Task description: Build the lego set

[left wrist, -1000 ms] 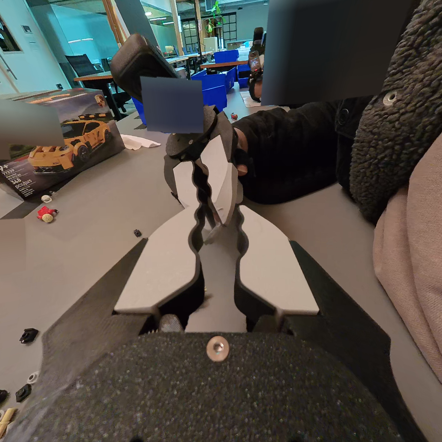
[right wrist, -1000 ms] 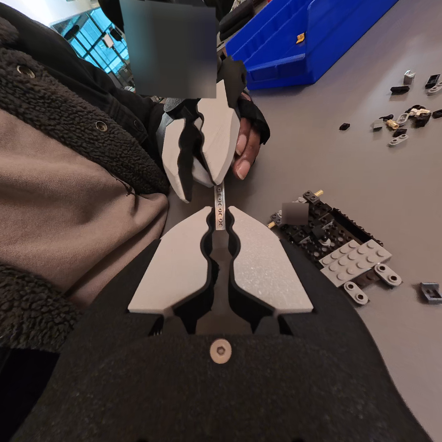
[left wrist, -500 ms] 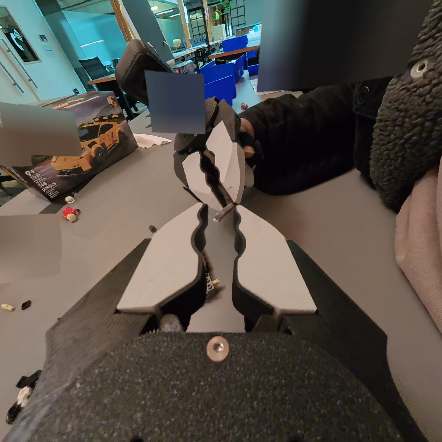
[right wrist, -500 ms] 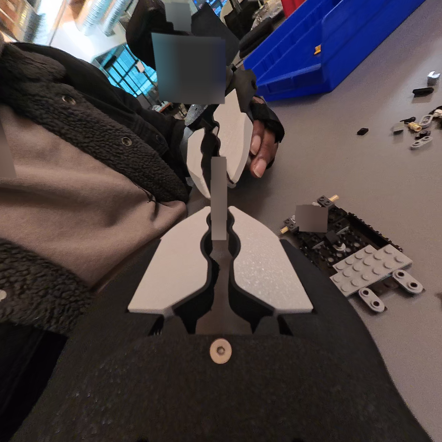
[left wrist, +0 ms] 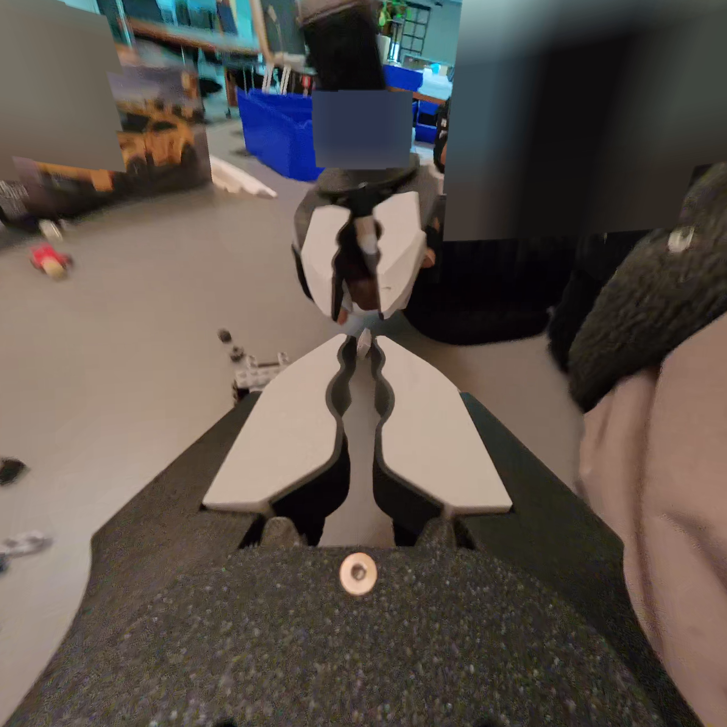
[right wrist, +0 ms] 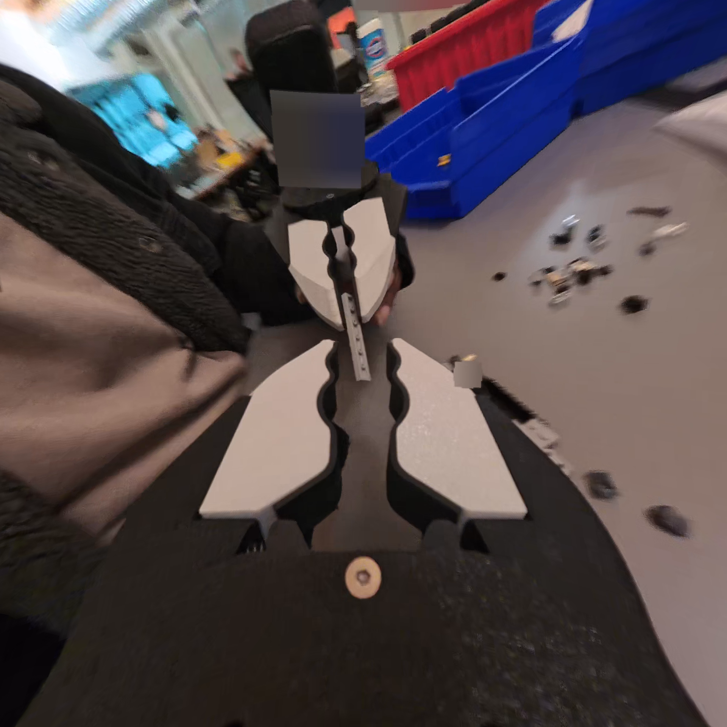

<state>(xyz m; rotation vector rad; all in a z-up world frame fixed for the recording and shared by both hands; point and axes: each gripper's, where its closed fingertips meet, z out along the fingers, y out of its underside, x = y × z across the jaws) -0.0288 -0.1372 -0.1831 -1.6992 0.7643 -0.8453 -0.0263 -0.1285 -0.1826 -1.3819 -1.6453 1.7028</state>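
Note:
A long thin grey lego plate (right wrist: pixel 356 346) with a row of studs sticks out of my left gripper (left wrist: pixel 360 346), whose jaws are shut on its far end; only the plate's tip (left wrist: pixel 364 343) shows in the left wrist view. My right gripper (right wrist: pixel 364 348) faces it head-on, jaws open, one on each side of the plate's free end without gripping it. The left gripper also shows in the right wrist view (right wrist: pixel 348 310), and the right gripper in the left wrist view (left wrist: pixel 360 314). The part-built black and grey model (right wrist: pixel 531 425) lies on the grey table to the right, blurred.
Blue bins (right wrist: pixel 491 137) and a red bin (right wrist: pixel 452 59) stand at the back. Several loose small pieces (right wrist: pixel 570 271) lie on the table. The set's box (left wrist: pixel 157 137) and a red piece (left wrist: pixel 49 257) are at the left. A person's fleece jacket (right wrist: pixel 98 275) is close by.
My right gripper opened and let go of the grey plate. My left gripper closed on it and now holds it. Both views swung; the image is motion-blurred.

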